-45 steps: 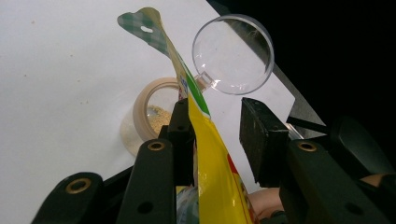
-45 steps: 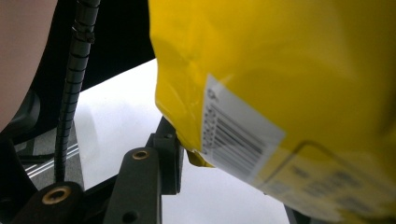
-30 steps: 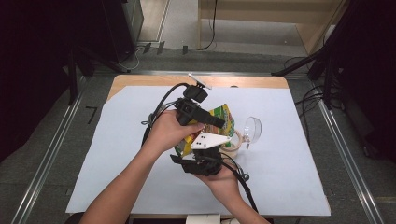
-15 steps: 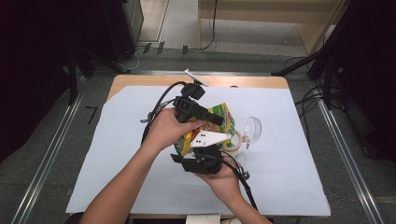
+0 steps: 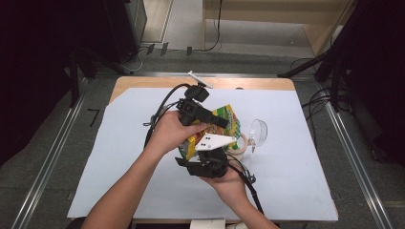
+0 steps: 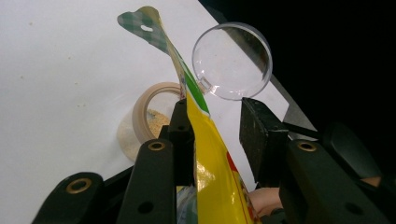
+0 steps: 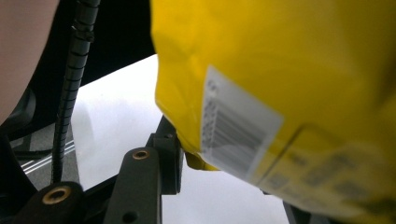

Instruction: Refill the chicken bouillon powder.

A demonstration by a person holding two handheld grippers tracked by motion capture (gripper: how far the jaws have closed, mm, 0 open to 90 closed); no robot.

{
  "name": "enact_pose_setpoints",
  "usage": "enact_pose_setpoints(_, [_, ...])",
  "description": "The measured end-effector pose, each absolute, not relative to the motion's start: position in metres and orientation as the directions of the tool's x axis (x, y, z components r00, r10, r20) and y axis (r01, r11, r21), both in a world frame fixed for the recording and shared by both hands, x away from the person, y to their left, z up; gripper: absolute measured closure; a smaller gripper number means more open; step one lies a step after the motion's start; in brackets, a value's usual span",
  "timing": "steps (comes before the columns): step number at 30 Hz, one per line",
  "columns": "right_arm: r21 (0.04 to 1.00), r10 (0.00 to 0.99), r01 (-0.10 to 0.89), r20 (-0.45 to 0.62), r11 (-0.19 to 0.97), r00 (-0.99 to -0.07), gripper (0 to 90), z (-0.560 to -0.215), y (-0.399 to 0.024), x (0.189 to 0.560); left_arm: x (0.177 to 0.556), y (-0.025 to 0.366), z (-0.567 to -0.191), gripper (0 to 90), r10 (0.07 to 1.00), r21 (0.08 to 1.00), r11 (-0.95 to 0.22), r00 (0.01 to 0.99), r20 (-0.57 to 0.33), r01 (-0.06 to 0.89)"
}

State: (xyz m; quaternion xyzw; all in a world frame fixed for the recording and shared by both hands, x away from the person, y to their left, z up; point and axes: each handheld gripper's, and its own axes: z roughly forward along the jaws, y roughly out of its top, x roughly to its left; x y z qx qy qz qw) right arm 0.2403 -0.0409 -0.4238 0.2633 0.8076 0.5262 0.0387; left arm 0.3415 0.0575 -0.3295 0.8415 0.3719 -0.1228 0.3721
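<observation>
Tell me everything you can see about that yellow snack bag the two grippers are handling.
The yellow snack bag is a glossy, crinkly foil-like pouch, yellow with a green checked top seal that has a hang hole, and a white barcode label on one face. It is lifted off the white table cover, between the two hands. It passes between the left gripper jaws, lying against one of them with a gap to the other. The right gripper meets its lower corner; whether it clamps is unclear.

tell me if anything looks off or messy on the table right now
One thing: pale crumbs or powder lie on the white table cover inside and beside the roll of tape, like a small spill. The yellow snack bag stands between the left tool's jaws with its top seal flared. The clear dome looks undamaged.
</observation>
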Motion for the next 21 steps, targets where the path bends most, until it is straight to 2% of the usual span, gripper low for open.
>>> enact_pose_setpoints(9, [0.868, 0.464, 0.403, 0.242, 0.289, -0.853, 62.1, -0.426, -0.042, 0.242, 0.345, 0.054, -0.329, 66.3, 0.538, 0.526, -0.462, 0.698, -0.473, 0.714])
enact_pose_setpoints(12, [0.861, 0.465, 0.426, 0.268, 0.277, -0.844, 61.8, -0.425, -0.041, 0.246, 0.353, 0.054, -0.331, 67.1, 0.536, 0.511, -0.457, 0.684, -0.495, 0.728])
enact_pose_setpoints(21, [0.857, 0.47, 0.423, 0.255, 0.296, -0.845, 58.4, -0.427, -0.035, 0.255, 0.36, 0.06, -0.334, 67.8, 0.536, 0.512, -0.452, 0.681, -0.498, 0.73])
